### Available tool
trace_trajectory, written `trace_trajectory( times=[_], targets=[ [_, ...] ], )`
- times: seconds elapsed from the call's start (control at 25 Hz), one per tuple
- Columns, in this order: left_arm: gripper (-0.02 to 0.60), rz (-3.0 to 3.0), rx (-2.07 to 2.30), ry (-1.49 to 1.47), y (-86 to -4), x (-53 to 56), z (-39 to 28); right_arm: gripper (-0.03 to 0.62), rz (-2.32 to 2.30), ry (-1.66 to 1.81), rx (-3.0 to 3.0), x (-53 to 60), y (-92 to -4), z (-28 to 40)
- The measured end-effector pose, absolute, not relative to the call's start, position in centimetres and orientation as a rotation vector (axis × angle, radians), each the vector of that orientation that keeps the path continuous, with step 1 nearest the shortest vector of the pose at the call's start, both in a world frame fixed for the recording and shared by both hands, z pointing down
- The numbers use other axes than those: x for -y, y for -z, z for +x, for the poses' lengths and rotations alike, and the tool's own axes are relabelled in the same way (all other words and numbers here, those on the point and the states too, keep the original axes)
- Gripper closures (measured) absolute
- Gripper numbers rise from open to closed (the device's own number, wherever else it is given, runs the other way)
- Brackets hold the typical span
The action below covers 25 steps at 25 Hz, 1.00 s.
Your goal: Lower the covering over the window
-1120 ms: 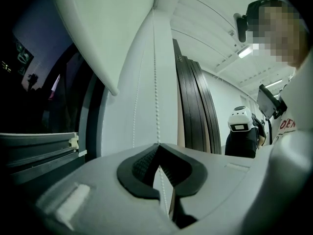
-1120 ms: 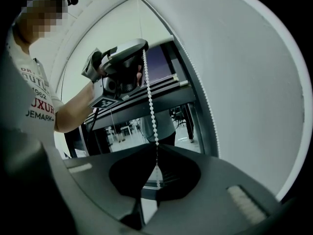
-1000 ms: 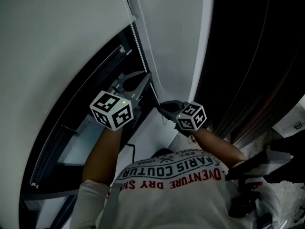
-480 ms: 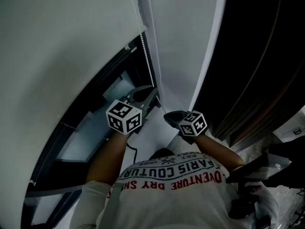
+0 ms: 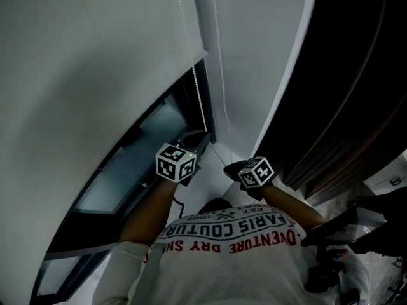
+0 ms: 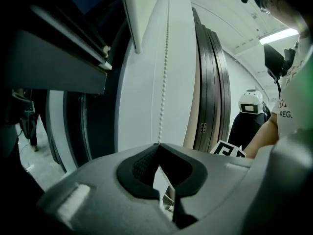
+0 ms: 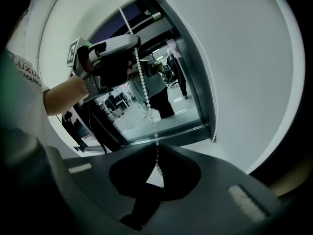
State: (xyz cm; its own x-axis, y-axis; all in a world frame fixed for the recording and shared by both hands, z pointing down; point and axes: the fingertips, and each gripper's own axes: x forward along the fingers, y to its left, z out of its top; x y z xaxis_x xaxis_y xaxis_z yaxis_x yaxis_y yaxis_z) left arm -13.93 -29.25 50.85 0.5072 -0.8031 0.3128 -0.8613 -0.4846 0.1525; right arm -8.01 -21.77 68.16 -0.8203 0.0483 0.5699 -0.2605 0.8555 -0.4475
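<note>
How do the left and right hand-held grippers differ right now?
In the head view the left hand-held gripper sits higher, against the dark window; the right hand-held gripper sits lower, against the white wall. Both are shut on the bead chain.

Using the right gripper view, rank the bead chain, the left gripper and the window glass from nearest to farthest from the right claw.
1. bead chain: centre, pinched in the right claw itself.
2. left gripper: upper left, on the chain higher up.
3. window glass: centre, behind both.
</note>
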Motion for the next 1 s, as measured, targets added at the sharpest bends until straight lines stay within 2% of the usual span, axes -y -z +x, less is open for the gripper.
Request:
trace_trajectory(
  times=[0.16, 0.28, 0.4, 0.68, 0.84, 1.0],
  targets=[
    [0.574, 2.451, 1.375, -0.281, -52.0, 29.1, -13.8, 0.576, 0.135, -0.683, 2.423, 21.3, -68.7, -7.8],
    [0.574, 2.458, 1.372, -0.27, -51.9, 29.2, -13.8, 0.481, 0.162, -0.647, 2.44, 22.3, -67.7, -7.7],
    [0.574, 2.467, 1.372, -0.257, -52.0, 29.1, -13.8, 0.429, 0.166, -0.59, 2.478, 23.8, -64.9, -7.7],
    [0.574, 2.487, 1.337, -0.247, -52.3, 28.8, -12.4, 0.43, 0.143, -0.313, 2.764, 26.8, -50.0, -9.6],
    [0.574, 2.505, 1.316, -0.258, -52.0, 28.4, -11.5, 0.455, 0.133, -0.15, 2.925, 27.6, -41.3, -10.6],
    [0.574, 2.526, 1.291, -0.275, -52.1, 27.9, -10.2, 0.476, 0.097, -0.081, 3.005, 27.2, -37.2, -11.5]
  ],
)
